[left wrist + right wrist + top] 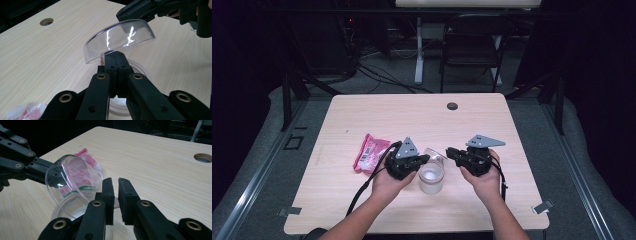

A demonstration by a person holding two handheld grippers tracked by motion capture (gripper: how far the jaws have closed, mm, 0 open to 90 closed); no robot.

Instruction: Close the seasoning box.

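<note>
In the high view, low in the middle of the frame, the left hand-held gripper (424, 159) and the right hand-held gripper (450, 151) face each other just above a clear plastic cup (431, 177) that stands upright on the pale wooden tabletop (362, 110). The left hand-held gripper's jaws are pressed together on the rim of a clear domed lid (119, 37), which hangs tilted above the cup; in the left gripper view the lid sits in the upper middle of the frame, with the cup's rim just below the jaws. In the right gripper view the lid stands at centre left, and the right hand-held gripper's jaws show a narrow gap with nothing pinched between them, just beside the lid's edge. A pink snack packet (371, 152) lies flat on the tabletop, left of the left hand-held gripper.
</note>
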